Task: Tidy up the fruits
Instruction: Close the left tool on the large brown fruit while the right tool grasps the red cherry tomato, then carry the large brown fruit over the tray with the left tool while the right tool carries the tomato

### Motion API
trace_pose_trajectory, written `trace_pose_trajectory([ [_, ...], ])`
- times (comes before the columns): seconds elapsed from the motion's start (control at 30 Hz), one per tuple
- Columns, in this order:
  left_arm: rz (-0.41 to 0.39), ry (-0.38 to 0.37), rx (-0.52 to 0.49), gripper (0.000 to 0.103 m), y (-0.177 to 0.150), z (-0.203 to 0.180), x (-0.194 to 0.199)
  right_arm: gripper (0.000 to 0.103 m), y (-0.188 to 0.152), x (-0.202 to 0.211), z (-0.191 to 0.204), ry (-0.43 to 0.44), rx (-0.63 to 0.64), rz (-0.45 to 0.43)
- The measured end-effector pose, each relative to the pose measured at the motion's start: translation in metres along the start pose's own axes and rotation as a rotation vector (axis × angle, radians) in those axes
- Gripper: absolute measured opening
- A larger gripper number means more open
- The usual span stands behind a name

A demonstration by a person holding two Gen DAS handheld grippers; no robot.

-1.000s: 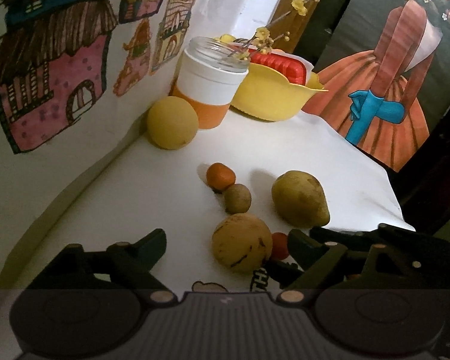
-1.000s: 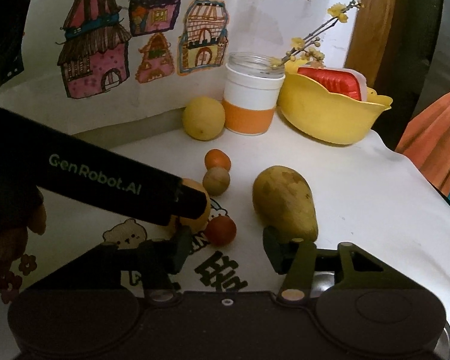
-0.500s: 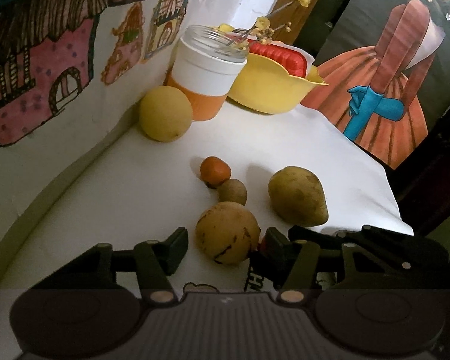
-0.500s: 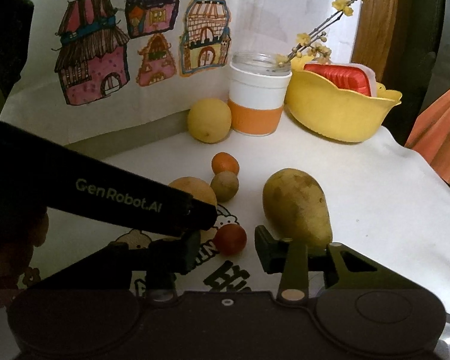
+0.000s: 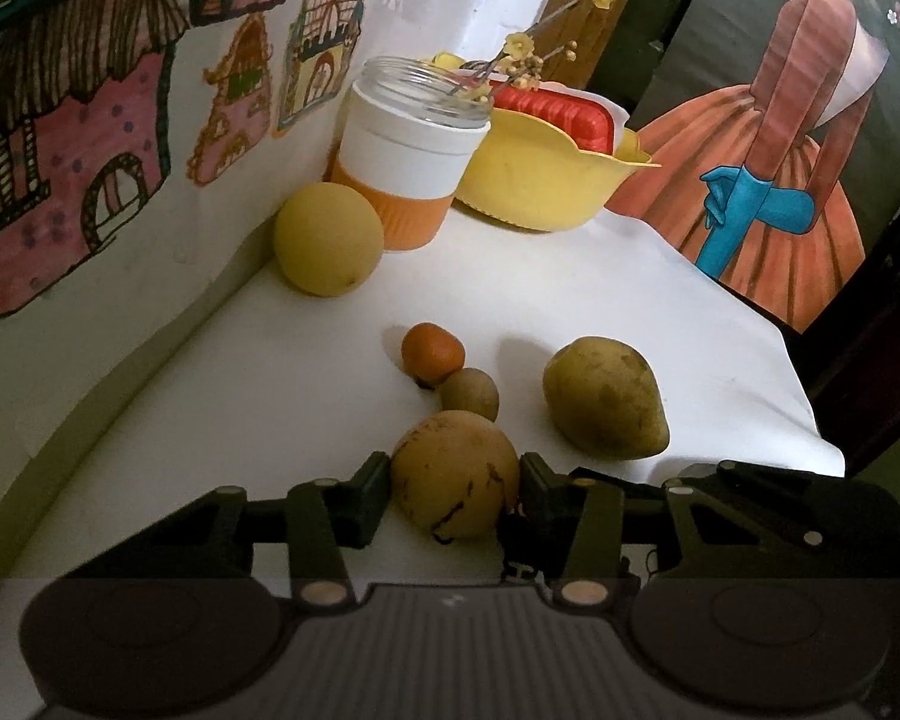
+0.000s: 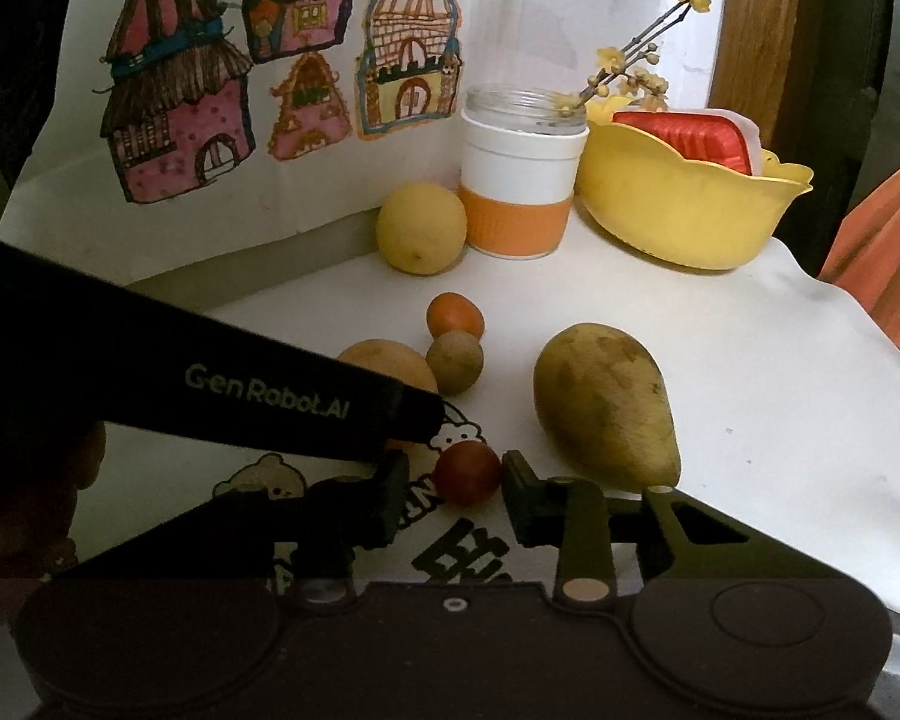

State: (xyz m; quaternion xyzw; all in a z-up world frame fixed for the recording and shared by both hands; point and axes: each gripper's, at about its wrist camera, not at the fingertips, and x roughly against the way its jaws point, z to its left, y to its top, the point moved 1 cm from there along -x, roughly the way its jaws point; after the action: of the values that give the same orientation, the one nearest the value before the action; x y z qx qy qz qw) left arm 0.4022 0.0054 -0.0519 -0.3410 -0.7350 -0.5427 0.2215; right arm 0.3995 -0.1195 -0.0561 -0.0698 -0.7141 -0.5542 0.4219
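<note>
Fruits: the spotted orange at 6 o'clock on the counter now sits between the left gripper's fingers, which have closed in; contact's unclear. Right gripper straddles the red fruit, spread. Pickups look imminent.

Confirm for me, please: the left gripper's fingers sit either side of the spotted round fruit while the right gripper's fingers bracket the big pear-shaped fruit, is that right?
Not quite. In the right wrist view, the right gripper brackets the small red fruit; the big pear-shaped fruit lies apart, beyond its right finger. The left gripper does sit either side of the spotted round fruit.
</note>
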Motion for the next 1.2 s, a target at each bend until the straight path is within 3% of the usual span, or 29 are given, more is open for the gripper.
trace_pose_trajectory([
  [0.07,0.002,0.004,0.001,0.050,-0.001,0.000,0.002,0.025,-0.001,0.001,0.001,-0.007,-0.002,0.001],
  [0.9,0.032,0.010,0.039,0.049,-0.053,-0.006,0.061,0.025,-0.041,0.082,0.021,-0.025,-0.079,-0.041],
  [1.2,0.023,0.000,0.016,0.049,-0.058,-0.028,0.076,0.025,-0.055,0.118,0.013,-0.051,-0.146,-0.070],
])
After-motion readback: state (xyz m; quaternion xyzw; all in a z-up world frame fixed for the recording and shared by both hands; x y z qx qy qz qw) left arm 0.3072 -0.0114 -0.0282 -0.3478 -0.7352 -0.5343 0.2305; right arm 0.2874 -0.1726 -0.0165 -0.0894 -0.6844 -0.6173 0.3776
